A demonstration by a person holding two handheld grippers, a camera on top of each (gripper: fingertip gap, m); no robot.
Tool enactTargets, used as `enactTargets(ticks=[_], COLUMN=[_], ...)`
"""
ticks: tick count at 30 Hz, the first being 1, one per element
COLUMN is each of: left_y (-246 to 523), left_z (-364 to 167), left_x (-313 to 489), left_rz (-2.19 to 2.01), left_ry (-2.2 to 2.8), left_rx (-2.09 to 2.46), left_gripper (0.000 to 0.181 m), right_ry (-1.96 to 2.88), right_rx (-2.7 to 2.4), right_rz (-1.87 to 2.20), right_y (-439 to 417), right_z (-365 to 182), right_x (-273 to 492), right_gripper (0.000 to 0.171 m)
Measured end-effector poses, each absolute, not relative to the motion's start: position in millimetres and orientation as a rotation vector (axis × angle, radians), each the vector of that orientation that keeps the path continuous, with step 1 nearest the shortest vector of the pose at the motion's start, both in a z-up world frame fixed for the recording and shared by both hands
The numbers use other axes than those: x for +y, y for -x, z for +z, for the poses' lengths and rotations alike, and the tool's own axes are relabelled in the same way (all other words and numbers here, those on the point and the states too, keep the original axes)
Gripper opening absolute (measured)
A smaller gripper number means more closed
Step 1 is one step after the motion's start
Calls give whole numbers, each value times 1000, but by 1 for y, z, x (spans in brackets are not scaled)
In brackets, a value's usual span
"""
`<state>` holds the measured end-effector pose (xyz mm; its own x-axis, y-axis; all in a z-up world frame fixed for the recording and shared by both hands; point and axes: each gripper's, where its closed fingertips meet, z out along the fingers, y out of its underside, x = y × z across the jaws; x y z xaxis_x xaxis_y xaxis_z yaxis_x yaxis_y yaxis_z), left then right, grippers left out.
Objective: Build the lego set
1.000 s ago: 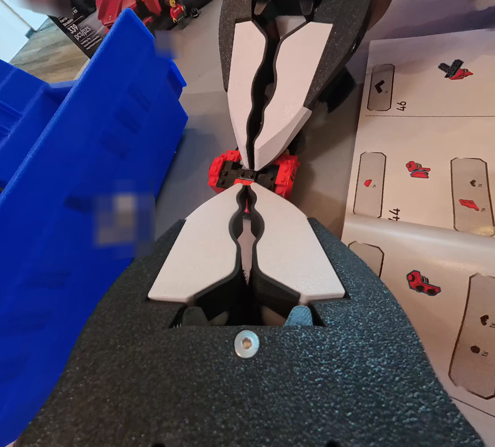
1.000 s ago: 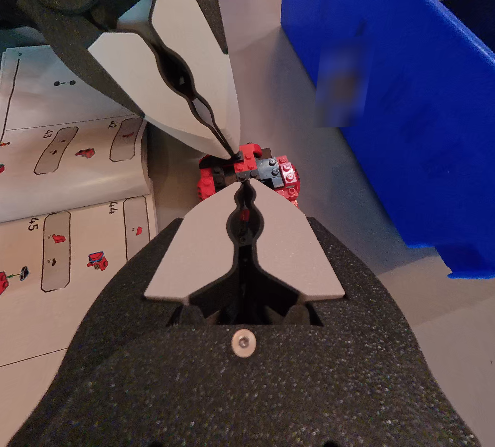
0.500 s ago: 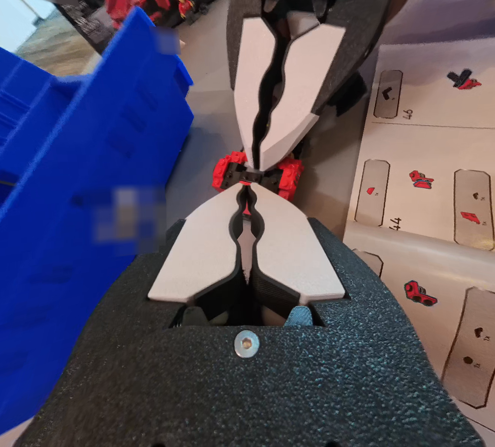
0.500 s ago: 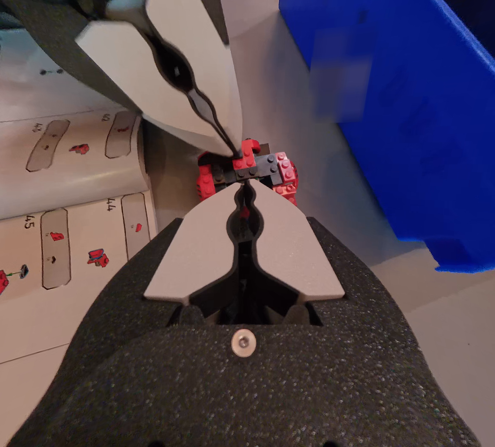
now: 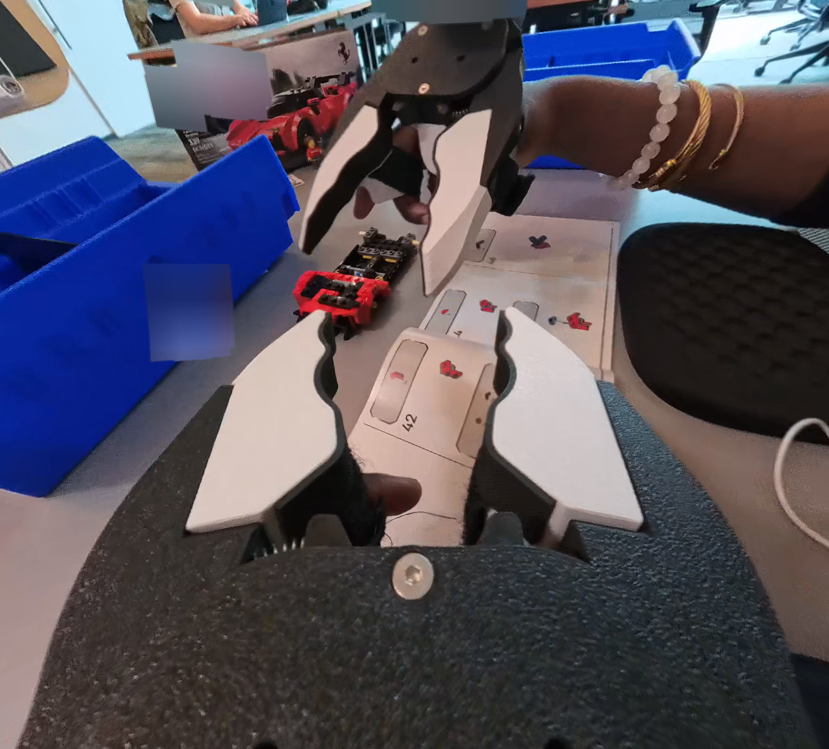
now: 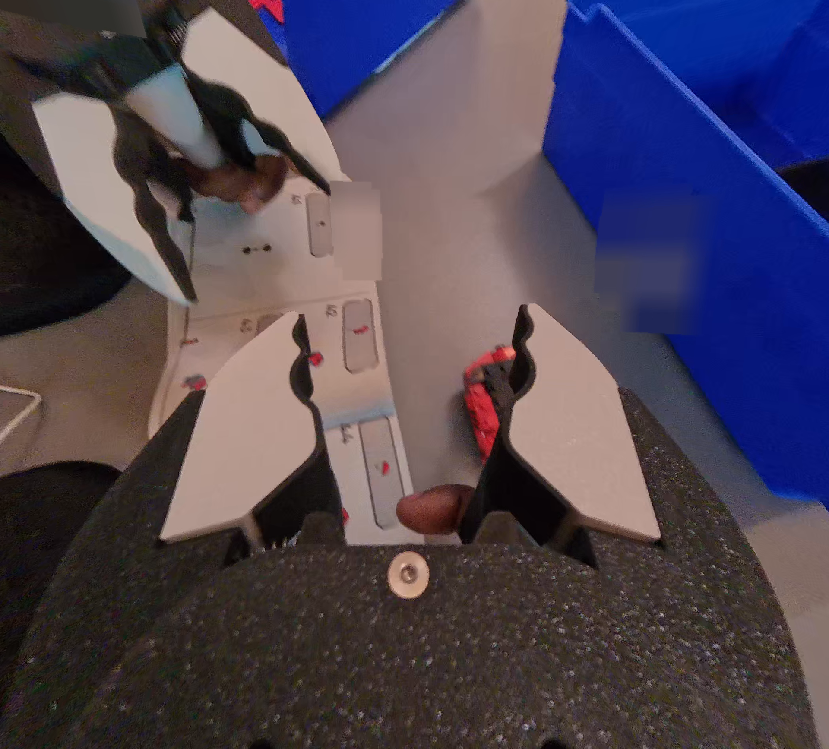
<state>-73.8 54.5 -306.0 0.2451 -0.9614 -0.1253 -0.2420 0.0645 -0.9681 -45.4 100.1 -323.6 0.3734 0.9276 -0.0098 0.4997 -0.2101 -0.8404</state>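
Observation:
The Lego car build, with a red front and a black chassis, lies on the grey table beside the open instruction booklet. My left gripper is open and empty, held above the booklet, with the build just beyond its left finger. My right gripper is open and empty, raised above the table. The build shows partly behind its right finger. In the left wrist view the right gripper's fingers hang spread above the build. The left gripper's fingers show blurred in the right wrist view.
Blue bins stand close to the build, with another farther back. The set's box stands behind the bin. A black chair seat and a white cable are on the right. A person's braceleted arm holds the right gripper.
Both grippers were shut with tips meeting on the build. Now both have opened, let go and drawn back and up. The build lies free on the table.

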Motion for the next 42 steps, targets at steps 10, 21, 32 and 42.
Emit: enactTargets(ticks=[10, 21, 32, 42], left_y=[93, 126, 121, 147], left_z=[-300, -300, -343, -242], left_x=[57, 97, 94, 99], left_rz=[-766, -556, -355, -830], left_ry=[1322, 1403, 1464, 1281], left_rx=[1175, 1083, 1340, 751], left_gripper=[0, 2, 4, 0], right_ry=[1533, 1912, 2060, 2065], right_rx=[-1090, -1262, -1405, -1363], right_rz=[705, 670, 833, 916], right_y=[94, 50, 54, 55], right_z=[-311, -338, -390, -390], right_x=[91, 75, 40, 39], right_gripper=[3, 7, 0, 0])
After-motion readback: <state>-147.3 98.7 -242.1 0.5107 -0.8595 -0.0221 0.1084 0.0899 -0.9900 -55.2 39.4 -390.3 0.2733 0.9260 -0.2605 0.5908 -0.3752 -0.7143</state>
